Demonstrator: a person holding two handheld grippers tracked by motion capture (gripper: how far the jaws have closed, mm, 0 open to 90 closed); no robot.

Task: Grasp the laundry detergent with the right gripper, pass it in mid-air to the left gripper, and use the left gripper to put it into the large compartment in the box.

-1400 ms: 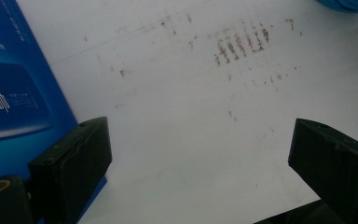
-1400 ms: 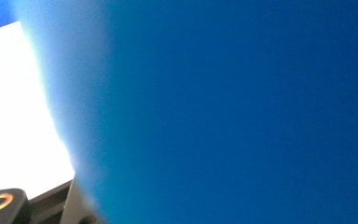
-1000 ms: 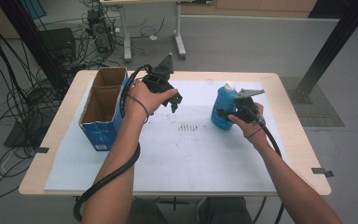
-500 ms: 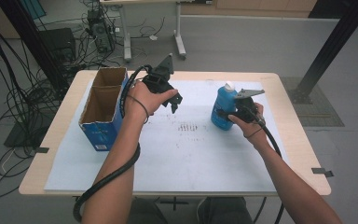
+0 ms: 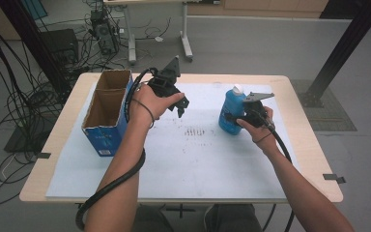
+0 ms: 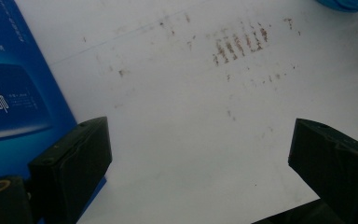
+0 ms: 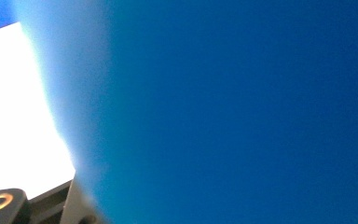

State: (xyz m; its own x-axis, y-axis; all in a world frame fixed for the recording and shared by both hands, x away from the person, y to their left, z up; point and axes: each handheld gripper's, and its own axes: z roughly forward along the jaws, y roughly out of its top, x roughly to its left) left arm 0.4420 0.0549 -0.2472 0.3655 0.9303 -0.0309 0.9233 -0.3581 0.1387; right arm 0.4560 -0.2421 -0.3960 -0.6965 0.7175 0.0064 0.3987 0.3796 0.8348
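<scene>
Nothing has shifted over the last second: both hands sit where they were, and the blue bottle [image 5: 232,116] stands in the same spot, upright on the white mat [image 5: 193,159] toward the right of the tabletop [image 5: 314,159]. The right hand-held gripper [image 5: 229,117] is clamped on the bottle's side, its jaws as tight as they go around the body; in the right gripper view the blue bottle wall [image 7: 237,112] sits right against the lens. The left hand-held gripper [image 5: 183,105] hovers above the mat just right of the open blue cardboard box [image 5: 104,113], its 2 jaws spread wide with nothing between them. This stillness suggests the grasp has settled, so lifting the bottle and carrying it, probably toward the box, looks like the next step.
</scene>
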